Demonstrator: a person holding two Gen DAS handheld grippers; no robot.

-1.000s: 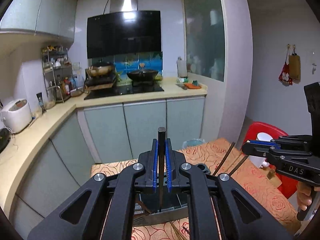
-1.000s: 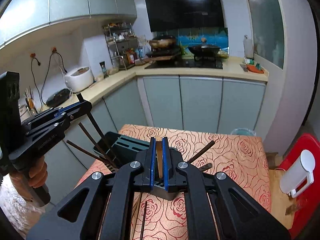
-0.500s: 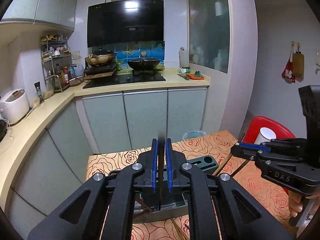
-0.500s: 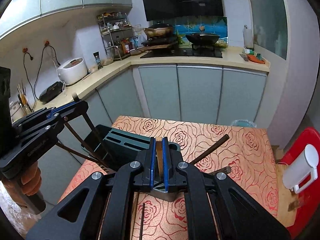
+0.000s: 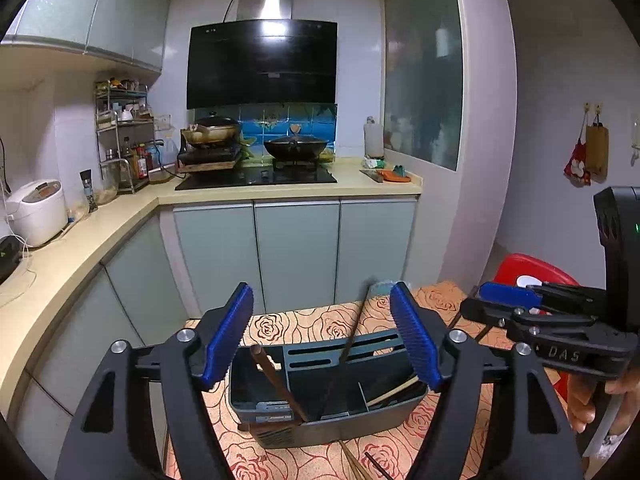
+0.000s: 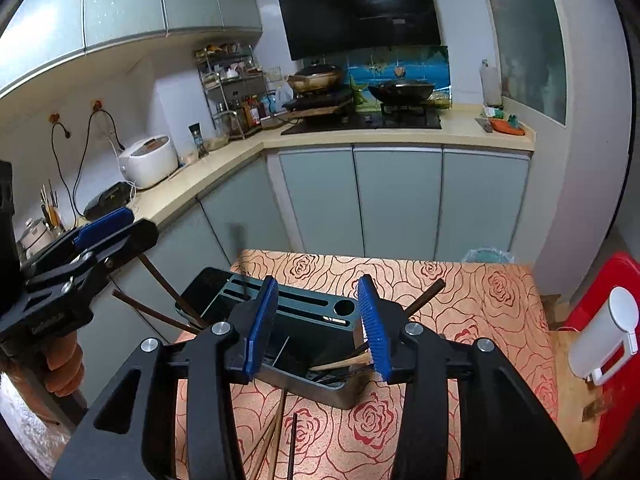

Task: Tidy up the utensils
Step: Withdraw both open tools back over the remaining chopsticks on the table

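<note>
The dark grey utensil holder [image 5: 320,400] sits on the rose-patterned tablecloth [image 6: 440,288], dark chopsticks [image 5: 276,380] leaning loosely in its compartments. A careless nudge could likely tip them out. The left gripper [image 5: 320,336] and right gripper [image 6: 318,324] have just been opening, nothing between their jaws.

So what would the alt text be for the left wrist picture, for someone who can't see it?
Open blue-padded left tongs, jaws just opened and gripping nothing, frame a dark utensil holder with chopsticks leaning inside, on a rose-patterned tablecloth. The right tongs sit at the right edge; a kitchen lies behind.
</note>
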